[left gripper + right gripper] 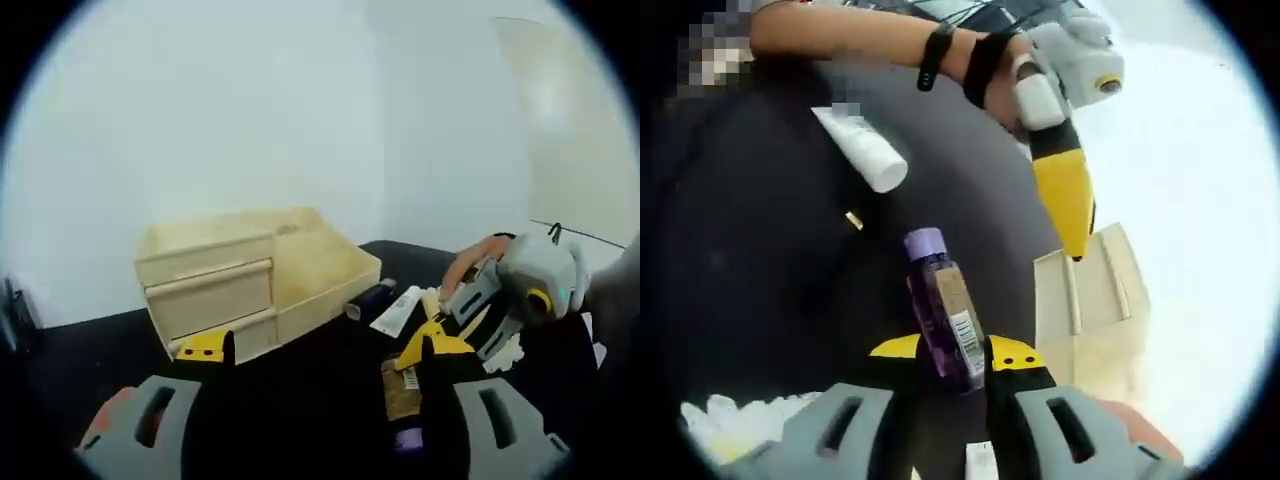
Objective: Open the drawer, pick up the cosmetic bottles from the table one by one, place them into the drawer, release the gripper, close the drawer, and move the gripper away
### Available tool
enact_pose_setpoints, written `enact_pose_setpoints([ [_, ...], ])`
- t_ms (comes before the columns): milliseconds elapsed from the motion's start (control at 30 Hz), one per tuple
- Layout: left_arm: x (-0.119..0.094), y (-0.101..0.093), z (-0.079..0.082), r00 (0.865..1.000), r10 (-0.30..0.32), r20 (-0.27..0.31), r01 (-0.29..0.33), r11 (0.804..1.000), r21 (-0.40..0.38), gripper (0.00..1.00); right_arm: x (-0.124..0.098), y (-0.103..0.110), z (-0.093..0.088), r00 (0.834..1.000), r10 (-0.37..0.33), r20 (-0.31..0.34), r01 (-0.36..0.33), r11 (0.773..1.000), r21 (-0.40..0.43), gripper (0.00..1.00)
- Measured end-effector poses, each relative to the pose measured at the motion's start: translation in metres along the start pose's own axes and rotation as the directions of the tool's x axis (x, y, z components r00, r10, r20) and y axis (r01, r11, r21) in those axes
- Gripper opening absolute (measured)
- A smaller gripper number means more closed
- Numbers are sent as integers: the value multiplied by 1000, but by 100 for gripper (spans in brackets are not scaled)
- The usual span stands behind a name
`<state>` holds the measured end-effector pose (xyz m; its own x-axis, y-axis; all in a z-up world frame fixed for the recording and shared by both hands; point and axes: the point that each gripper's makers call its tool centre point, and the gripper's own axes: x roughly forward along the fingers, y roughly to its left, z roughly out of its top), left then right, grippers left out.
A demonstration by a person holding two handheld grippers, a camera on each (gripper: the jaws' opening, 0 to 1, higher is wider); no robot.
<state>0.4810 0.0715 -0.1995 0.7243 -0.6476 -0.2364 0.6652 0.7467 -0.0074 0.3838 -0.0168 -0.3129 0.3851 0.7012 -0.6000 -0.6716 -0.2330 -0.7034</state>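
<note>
A pale wooden drawer box point(240, 280) stands on the black table point(330, 400), its stacked drawer fronts facing my left gripper point(320, 350). That gripper hovers in front of it, open wide with nothing between its jaws. My right gripper point(958, 355) is shut on a brown bottle with a purple cap point(945, 310). In the left gripper view the right gripper point(510, 295) reaches in from the right, with that bottle point(400, 390) beside my left gripper's right jaw. A white tube point(398, 310) and a dark bottle point(370, 298) lie by the box.
In the right gripper view the white tube point(865, 150) lies on the table point(750, 280), with the box point(1090, 300) to the right. A person's arm point(860, 40) with a black wristband holds the left gripper point(1065, 200). White crumpled material point(730, 420) lies nearby.
</note>
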Motion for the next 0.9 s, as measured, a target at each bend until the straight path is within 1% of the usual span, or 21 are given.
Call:
enact_pose_setpoints([
  [100,-1,7,0,1000,10,-7,-10,1000,5,71,4,-3,4,1000,17,-1,-17,1000,-22,20],
  [133,-2,-1,-4,1000,13,-7,-13,1000,8,71,6,-3,5,1000,22,-1,-22,999,-29,20],
  [167,-4,-27,-15,1000,17,-7,-17,1000,10,71,10,-5,4,999,36,-1,-36,998,-54,20],
  [233,-6,-38,-22,1000,25,-8,-25,1000,10,70,14,-6,7,998,61,4,-61,996,-61,20],
  [300,-8,-43,-26,999,32,-9,-32,999,9,70,20,-6,8,995,94,9,-94,995,-46,21],
  [367,-10,-46,-29,999,40,-4,-40,999,6,70,26,-6,9,993,117,5,-116,992,-51,22],
  [467,-15,-44,-29,999,54,3,-54,999,-3,70,32,-6,10,989,149,-11,-149,986,-80,22],
  [600,-21,-40,-28,997,74,24,-74,997,-18,69,40,-9,11,985,173,-17,-174,981,-82,22],
  [667,-25,-41,-27,996,85,39,-84,996,-25,69,45,-15,6,977,213,-18,-214,975,-53,22],
  [733,-27,-41,-27,994,93,49,-91,995,-31,69,47,-15,6,968,249,-8,-249,968,-9,22],
  [767,-28,-42,-26,994,95,53,-93,995,-32,69,47,-14,6,960,278,0,-278,960,13,23],
  [800,-29,-43,-26,994,96,57,-94,995,-32,69,48,-15,5,952,306,7,-306,950,61,23],
  [833,-30,-44,-26,994,96,61,-94,995,-34,69,49,-16,6,940,341,22,-341,933,111,22],
  [867,-30,-45,-26,993,96,64,-93,995,-37,69,50,-18,6,935,353,30,-354,926,132,21],
  [900,-30,-46,-26,993,96,67,-93,995,-39,69,51,-19,5,926,375,38,-375,910,174,21],
])
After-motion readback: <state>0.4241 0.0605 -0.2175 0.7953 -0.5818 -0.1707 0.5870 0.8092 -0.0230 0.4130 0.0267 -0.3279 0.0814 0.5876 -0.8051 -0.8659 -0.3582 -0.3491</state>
